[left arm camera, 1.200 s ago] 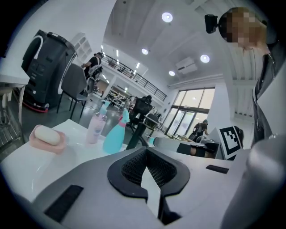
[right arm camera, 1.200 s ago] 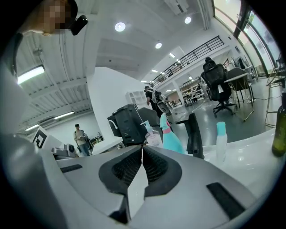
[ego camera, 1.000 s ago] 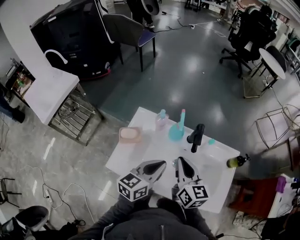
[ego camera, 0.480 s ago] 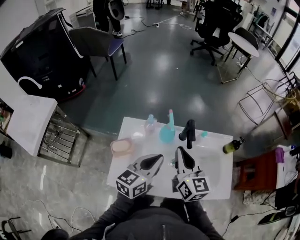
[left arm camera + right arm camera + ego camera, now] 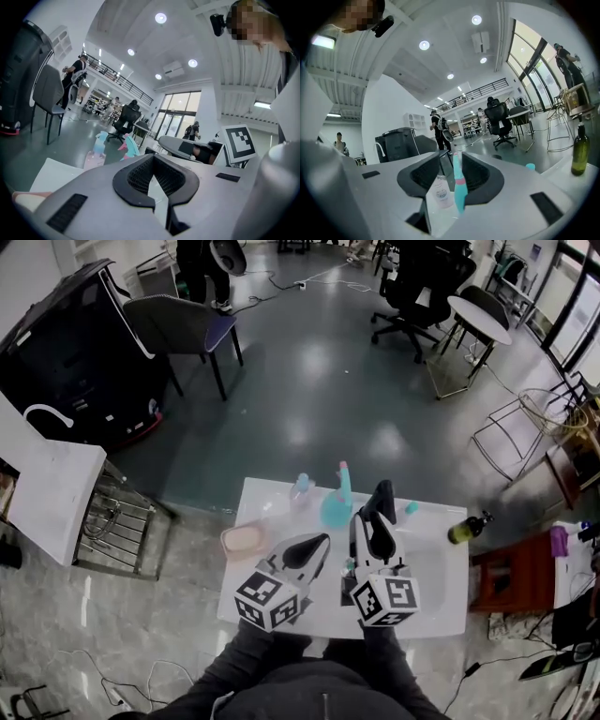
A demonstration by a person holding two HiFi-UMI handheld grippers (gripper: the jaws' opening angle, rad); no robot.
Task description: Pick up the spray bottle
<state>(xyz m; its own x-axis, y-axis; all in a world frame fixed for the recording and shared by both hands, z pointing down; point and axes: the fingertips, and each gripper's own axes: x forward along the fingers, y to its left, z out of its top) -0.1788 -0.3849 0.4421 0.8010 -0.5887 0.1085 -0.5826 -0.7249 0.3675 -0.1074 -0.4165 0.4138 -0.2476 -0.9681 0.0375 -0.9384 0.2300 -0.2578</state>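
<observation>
The spray bottle [image 5: 300,489] is small, pale pink and clear, with a light blue spray head, and it stands at the far edge of the white table [image 5: 431,601]. Next to it is a teal bottle [image 5: 336,504] with a long pink-tipped neck. My right gripper [image 5: 367,519] is held level over the table just short of them. Its jaws have just been opening, with nothing between them. Through their gap the right gripper view shows the spray bottle [image 5: 440,190] and the teal bottle's neck [image 5: 457,185] further off. My left gripper [image 5: 322,543] is shut and empty, behind and left of the bottles [image 5: 96,151].
A black faucet [image 5: 380,500] stands right of the teal bottle, just ahead of the right gripper. A pink soap dish [image 5: 246,540] lies at the table's left edge and a green bottle [image 5: 462,532] at its right edge. Chairs, a round table and a metal rack stand around.
Both grippers have moved forward over the table toward the bottles and risen a little. The right jaws have parted from shut. The head view has shifted.
</observation>
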